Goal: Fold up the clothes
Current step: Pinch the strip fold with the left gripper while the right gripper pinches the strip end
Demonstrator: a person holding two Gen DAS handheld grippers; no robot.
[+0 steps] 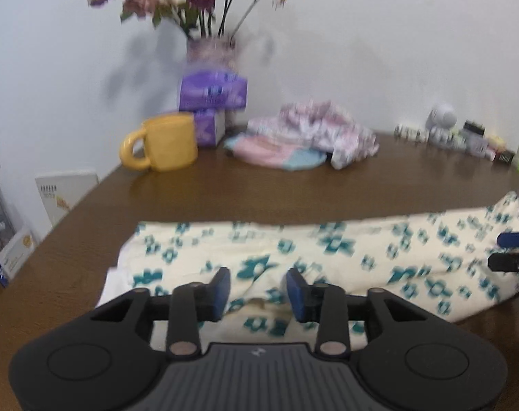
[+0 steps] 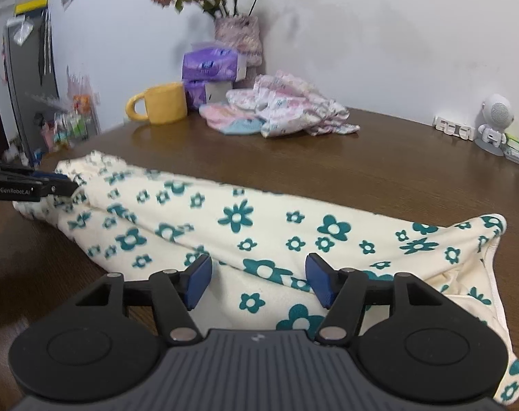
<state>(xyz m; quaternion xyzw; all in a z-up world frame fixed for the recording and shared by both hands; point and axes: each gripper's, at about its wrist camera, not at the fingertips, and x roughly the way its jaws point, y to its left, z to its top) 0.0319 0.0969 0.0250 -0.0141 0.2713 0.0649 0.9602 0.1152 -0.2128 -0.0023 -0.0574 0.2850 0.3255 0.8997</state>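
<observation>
A cream garment (image 2: 245,236) printed with teal flowers lies in a long folded strip across the brown worktop (image 2: 379,171), creased along its length, with a white hem showing at its right end. The left gripper (image 1: 258,287) hangs over its near edge, jaws apart, cloth beneath but not pinched. The right gripper (image 2: 258,281) stands the same way, jaws wider. The right view alone shows a tall grey cabinet (image 2: 29,78) at far left; the left view alone shows a white box (image 1: 65,195) beside the worktop.
</observation>
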